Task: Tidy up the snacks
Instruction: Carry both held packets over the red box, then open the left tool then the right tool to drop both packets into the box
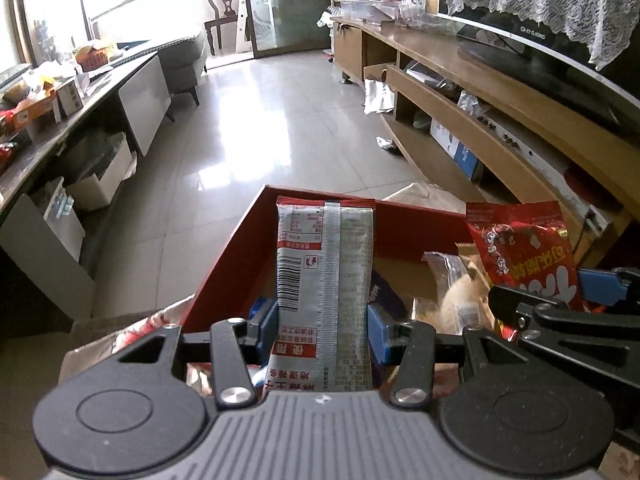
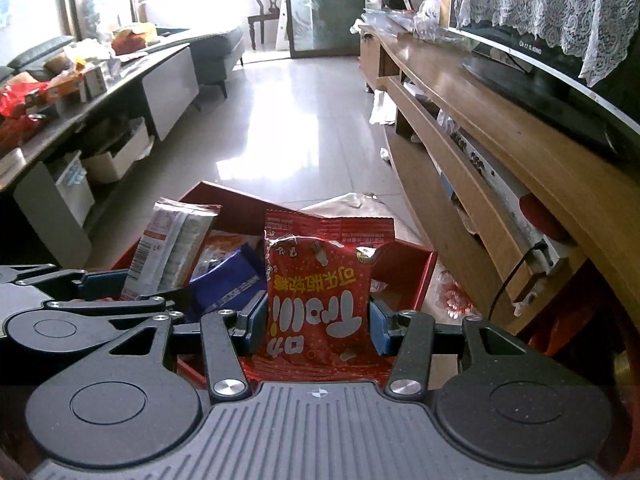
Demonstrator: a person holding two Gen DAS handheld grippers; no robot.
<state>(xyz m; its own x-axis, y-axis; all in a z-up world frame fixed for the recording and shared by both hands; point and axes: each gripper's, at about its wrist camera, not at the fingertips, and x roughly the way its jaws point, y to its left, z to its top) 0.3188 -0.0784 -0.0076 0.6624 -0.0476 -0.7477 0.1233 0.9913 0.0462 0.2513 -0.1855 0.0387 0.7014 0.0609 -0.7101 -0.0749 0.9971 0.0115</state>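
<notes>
Open red cardboard box (image 2: 404, 276) sits just below both packets; the right gripper (image 2: 318, 322) clamps a red foil candy bag (image 2: 320, 280), the left gripper (image 1: 323, 320) a silver-and-red sachet (image 1: 326, 272); lower each upright before releasing

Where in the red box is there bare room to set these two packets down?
Bare cardboard floor shows in the red box against its far wall, beyond the blue packet. The far right corner near the red wall also looks open. The near middle is crowded with wrappers.
</notes>
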